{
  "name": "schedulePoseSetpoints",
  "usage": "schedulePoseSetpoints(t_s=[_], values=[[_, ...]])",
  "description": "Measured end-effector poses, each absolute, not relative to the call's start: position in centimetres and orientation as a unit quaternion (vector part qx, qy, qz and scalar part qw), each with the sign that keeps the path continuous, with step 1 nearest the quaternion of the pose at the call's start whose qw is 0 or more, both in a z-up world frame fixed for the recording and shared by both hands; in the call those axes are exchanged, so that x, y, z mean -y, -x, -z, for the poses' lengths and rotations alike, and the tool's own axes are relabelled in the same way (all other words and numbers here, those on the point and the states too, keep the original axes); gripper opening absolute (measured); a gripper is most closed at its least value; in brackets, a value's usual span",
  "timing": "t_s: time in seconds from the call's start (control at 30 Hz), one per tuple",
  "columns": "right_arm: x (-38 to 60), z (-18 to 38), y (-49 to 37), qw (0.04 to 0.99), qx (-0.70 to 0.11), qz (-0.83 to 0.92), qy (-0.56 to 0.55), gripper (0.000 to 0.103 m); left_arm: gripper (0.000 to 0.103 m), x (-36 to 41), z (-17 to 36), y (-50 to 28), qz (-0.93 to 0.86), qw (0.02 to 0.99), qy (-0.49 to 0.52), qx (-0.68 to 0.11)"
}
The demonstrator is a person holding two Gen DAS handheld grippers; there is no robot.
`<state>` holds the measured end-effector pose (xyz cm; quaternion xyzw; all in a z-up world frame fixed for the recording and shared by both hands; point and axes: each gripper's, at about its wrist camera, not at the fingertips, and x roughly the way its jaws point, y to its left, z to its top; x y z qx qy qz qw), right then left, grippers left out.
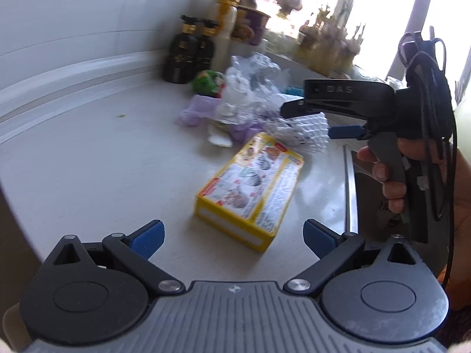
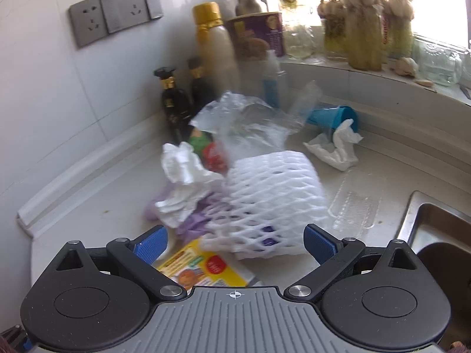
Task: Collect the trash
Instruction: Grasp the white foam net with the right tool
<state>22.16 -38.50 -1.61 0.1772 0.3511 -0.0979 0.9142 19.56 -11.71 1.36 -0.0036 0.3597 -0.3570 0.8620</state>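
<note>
Below right claw (image 2: 234,242), yellow box (image 2: 206,267) half hidden, foam net (image 2: 270,194) blurred

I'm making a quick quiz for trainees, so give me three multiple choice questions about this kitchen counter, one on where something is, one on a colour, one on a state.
1. Where does the white foam net lie?
A. in the sink
B. on the counter behind the box
C. on the windowsill

2. What colour is the box mainly?
A. yellow
B. red
C. black

3. How do the left gripper jaws stand?
A. shut on the box
B. shut on nothing
C. open

Answers: B, the net rests on the counter beyond the box; A, its sides are yellow; C, both blue pads sit wide apart.
</note>
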Motion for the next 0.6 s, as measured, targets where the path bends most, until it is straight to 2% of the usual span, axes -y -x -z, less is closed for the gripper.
schedulePoseSetpoints(t_s=[0.37, 0.5, 0.6], values=[[42.4, 4.2, -21.3, 0.921, -0.294, 0.097, -0.237, 0.099, 0.083, 13.9, -0.4, -19.6, 0.364, 0.862, -0.004, -0.351], [43.0, 4.7, -21.2, 0.919, -0.279, 0.1, -0.259, 0.099, 0.08, 14.2, -0.4, -19.5, 0.361, 0.866, -0.007, -0.346], [43.0, 4.9, -21.2, 0.919, -0.276, 0.108, -0.258, 0.096, 0.075, 14.4, -0.4, -19.6, 0.358, 0.868, -0.01, -0.345]])
